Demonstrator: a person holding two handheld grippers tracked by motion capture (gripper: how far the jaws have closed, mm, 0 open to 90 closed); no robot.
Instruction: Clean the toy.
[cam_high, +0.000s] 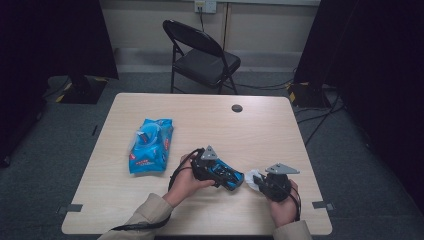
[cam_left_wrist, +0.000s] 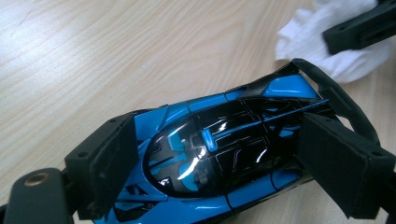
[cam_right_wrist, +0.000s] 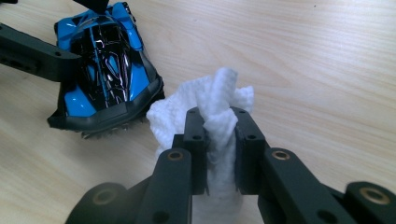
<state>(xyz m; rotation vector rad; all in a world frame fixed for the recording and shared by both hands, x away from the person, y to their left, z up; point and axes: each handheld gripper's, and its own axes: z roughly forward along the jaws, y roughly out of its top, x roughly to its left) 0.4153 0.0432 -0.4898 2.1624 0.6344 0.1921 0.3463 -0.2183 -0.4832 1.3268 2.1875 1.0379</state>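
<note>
The left gripper (cam_left_wrist: 210, 158) is clamped on the blue toy car (cam_left_wrist: 219, 144), whose front is cut off below. The right gripper (cam_right_wrist: 219, 140) pinches a white wipe (cam_right_wrist: 210, 100) just beside the car's tail; the wipe's lower part is hidden between the jaws.

a light wood table (cam_high: 260, 125) stands on grey carpet (cam_high: 350, 150). at 12 o'clock beyond it, a black folding chair (cam_high: 202, 55) faces a pale wall (cam_high: 150, 22) with an outlet (cam_high: 205, 6). black curtains (cam_high: 55, 40) hang at 10 and 2 o'clock; cables (cam_high: 320, 117) trail at 2 o'clock.
</note>
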